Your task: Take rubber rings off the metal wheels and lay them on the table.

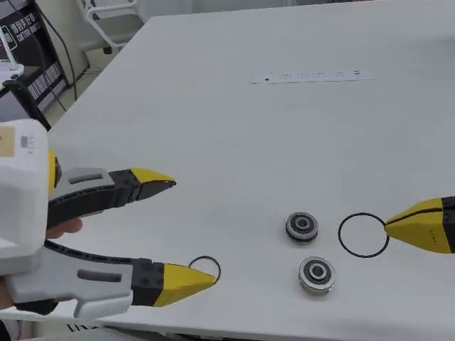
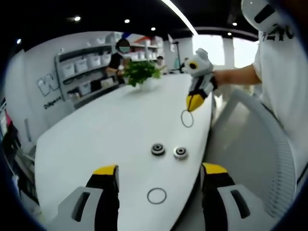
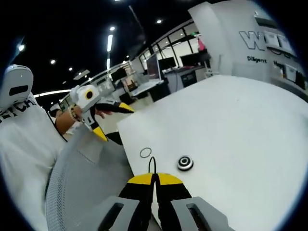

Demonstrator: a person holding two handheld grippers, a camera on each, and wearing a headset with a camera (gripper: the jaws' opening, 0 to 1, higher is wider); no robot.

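Two metal wheels lie near the table's front edge: one with a dark rim (image 1: 302,227) (image 2: 158,149) (image 3: 185,163), one with a silvery rim (image 1: 316,273) (image 2: 180,152). A large black rubber ring (image 1: 363,235) (image 2: 186,118) (image 3: 152,165) sits right of them, and my right gripper (image 1: 387,228) (image 3: 154,176) is shut on its edge. A small black ring (image 1: 206,268) (image 2: 157,196) (image 3: 145,152) lies flat on the table by the lower jaw of my left gripper (image 1: 193,231) (image 2: 160,169), which stands open and holds nothing.
A printed paper strip (image 1: 311,75) lies far back on the white table (image 1: 234,128). The table's front edge runs just below the wheels. A white chair (image 2: 250,144) stands beside the table, and a potted plant (image 2: 141,72) sits at its far end.
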